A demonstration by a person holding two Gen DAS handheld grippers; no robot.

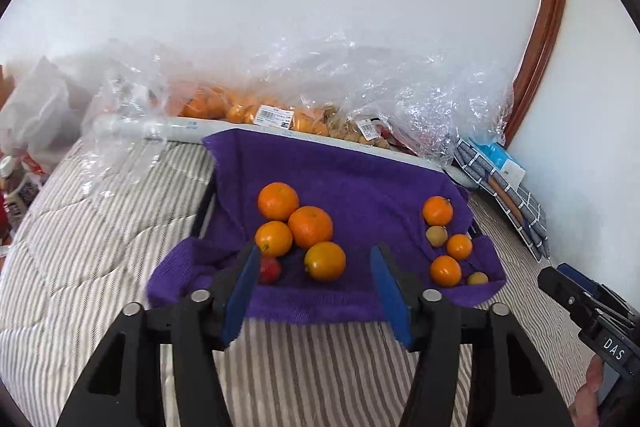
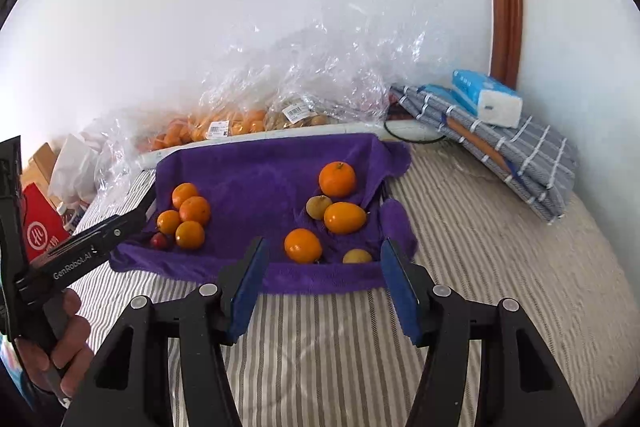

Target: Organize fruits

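Note:
A purple towel (image 1: 360, 179) (image 2: 256, 171) lines a tray on the striped bed. On its left lies a cluster of several oranges (image 1: 310, 226) (image 2: 194, 210) with a small red fruit (image 1: 270, 270) (image 2: 159, 240) beside them. On its right lie three oranges (image 1: 438, 210) (image 2: 337, 179) and two small yellow-brown fruits (image 1: 436, 236) (image 2: 319, 207). My left gripper (image 1: 314, 259) is open and empty, just in front of the left cluster. My right gripper (image 2: 322, 255) is open and empty, at the towel's near edge before the right group.
Clear plastic bags of oranges and other fruit (image 1: 276, 115) (image 2: 240, 119) lie behind the tray along the wall. Folded grey checked cloth (image 2: 500, 147) with tissue packs (image 2: 486, 99) lies at the right. White bags, bottles and a red box (image 2: 40, 227) stand at the left.

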